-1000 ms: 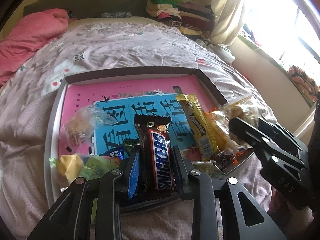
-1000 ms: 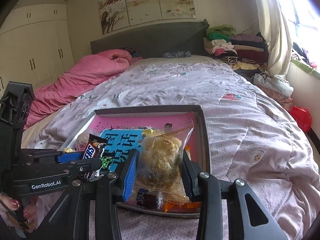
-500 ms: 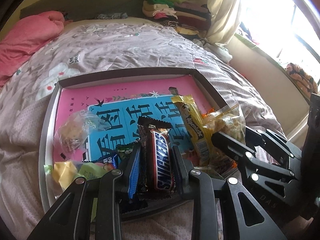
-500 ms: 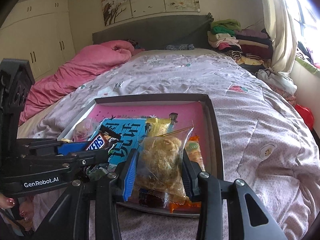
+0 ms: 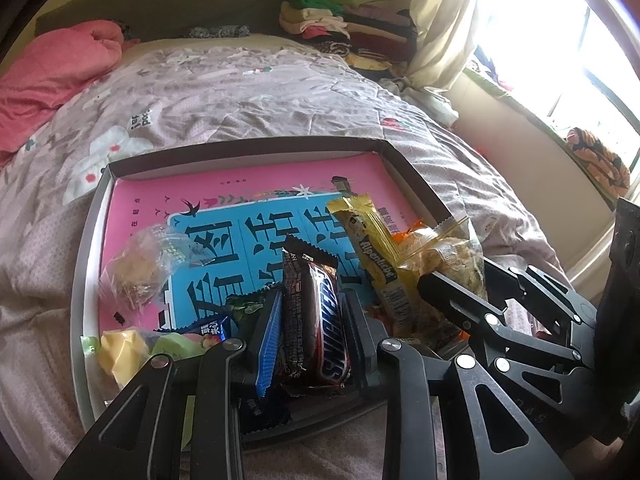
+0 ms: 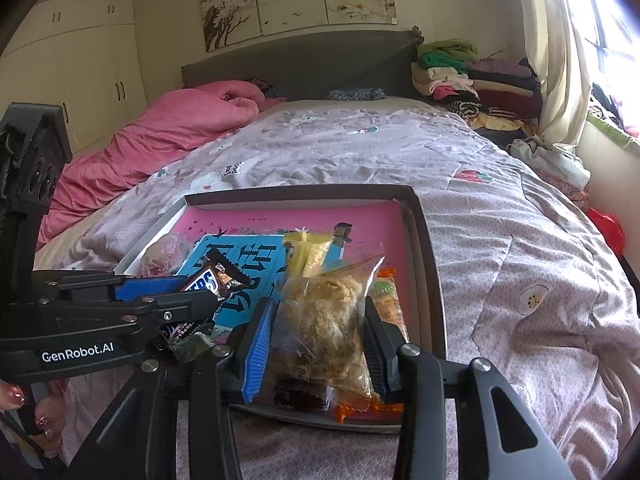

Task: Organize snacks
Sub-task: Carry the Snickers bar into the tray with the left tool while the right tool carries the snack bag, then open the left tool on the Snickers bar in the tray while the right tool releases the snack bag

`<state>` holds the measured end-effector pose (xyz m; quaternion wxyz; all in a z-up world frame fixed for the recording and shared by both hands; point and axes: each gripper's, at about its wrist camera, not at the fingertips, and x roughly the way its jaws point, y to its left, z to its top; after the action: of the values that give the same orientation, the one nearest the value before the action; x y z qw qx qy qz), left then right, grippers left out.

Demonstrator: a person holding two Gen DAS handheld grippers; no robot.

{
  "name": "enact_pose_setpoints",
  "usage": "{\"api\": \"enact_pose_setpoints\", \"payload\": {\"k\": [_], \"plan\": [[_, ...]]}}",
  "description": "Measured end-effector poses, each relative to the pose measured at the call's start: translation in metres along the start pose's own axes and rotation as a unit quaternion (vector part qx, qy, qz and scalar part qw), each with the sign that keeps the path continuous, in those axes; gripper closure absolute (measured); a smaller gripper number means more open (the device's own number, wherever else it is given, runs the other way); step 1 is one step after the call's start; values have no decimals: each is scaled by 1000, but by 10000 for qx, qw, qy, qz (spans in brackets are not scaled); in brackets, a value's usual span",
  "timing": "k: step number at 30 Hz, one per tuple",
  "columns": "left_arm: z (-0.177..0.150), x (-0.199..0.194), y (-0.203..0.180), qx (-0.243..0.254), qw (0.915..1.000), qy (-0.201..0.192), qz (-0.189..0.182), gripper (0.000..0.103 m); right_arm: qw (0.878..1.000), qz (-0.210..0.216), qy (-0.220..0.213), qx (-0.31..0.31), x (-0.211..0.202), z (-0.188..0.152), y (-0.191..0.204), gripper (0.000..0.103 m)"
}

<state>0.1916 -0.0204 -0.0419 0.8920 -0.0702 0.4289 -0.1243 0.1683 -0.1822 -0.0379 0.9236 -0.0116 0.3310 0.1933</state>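
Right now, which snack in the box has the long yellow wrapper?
The Alpenliebe bar, lying loose between the brown Snickers bar and the clear bag of crumbly snack. No tongs hold it.

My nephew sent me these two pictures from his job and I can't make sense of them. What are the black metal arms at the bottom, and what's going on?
There is no robot here. A person holds a pair of hand tongs in each hand, and a small camera on each looks forward along its two fingers. So each picture is taken from one pair, with the other showing at the side.

In the left-hand picture, the left tongs are shut on a chocolate bar. In the right-hand picture, the right tongs squeeze a clear bag of crumbly snack.

Both are over a shallow box lying on a bed. More wrapped snacks lie in it, among them a yellow bar.
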Motion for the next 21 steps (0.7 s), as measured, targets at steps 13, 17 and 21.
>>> {"api": "enact_pose_setpoints", "payload": {"k": [13, 17, 21], "plan": [[-1, -1, -3, 49, 10000, 22, -4, 72, 9998, -63, -141, 81, -8, 1, -5, 59], [-1, -2, -3, 0, 10000, 11, 42, 65, 9998, -66, -173, 109, -11, 1, -6, 58], [0, -6, -1, -63, 9999, -46, 70, 61, 9996, -31, -243, 123, -15, 2, -6, 54]]}}
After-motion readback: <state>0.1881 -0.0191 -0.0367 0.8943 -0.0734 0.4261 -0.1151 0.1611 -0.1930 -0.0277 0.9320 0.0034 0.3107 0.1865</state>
